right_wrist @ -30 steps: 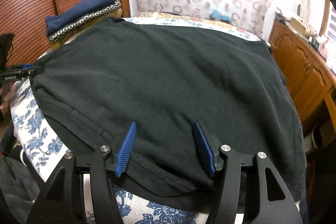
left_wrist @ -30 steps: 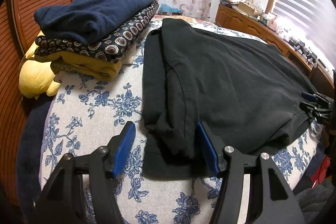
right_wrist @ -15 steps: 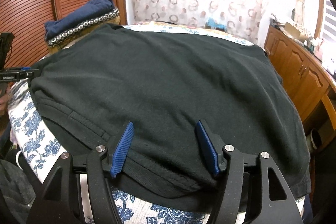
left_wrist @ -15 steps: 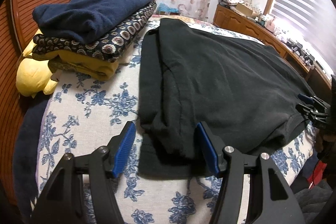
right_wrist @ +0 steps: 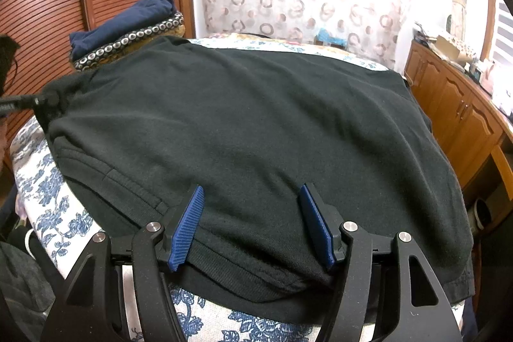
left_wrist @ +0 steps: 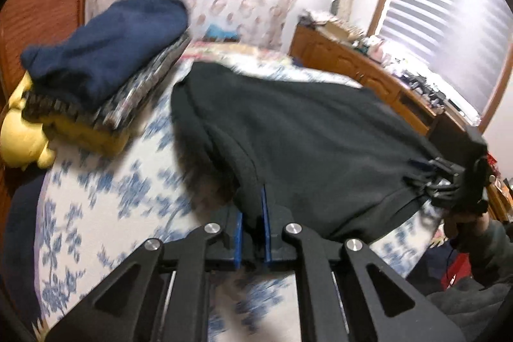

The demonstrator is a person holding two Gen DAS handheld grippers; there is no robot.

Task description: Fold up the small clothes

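Black sweater [right_wrist: 256, 124] lies spread across the bed [right_wrist: 48, 213], filling the middle of the right wrist frame from the left edge to the right edge. In the left wrist frame the same sweater [left_wrist: 320, 149] runs from the centre toward the right, and its near left corner rises off the floral bedcover [left_wrist: 96, 197] into a peak at lower centre.

Left tongs [left_wrist: 251, 233] are closed to a narrow slit on that raised corner, with a fold of dark cloth pinched between the blue pads [left_wrist: 238, 233]. The left wrist frame is blurred, so finer detail of the fabric edge cannot be made out.

Right tongs [right_wrist: 253, 226] stand wide at the bottom centre of the right wrist frame, blue pads [right_wrist: 186, 229] well apart, straddling the ribbed hem of the sweater without pinching it. In the left wrist frame the right tongs [left_wrist: 429, 181] appear at the right edge beside the sweater's hem; there I cannot tell how wide they are.

A stack of folded clothes [left_wrist: 105, 66] sits in the upper left of the left wrist frame, navy on top, patterned below, yellow at the bottom. A wooden cabinet [right_wrist: 455, 117] lines the right side of the right wrist frame.
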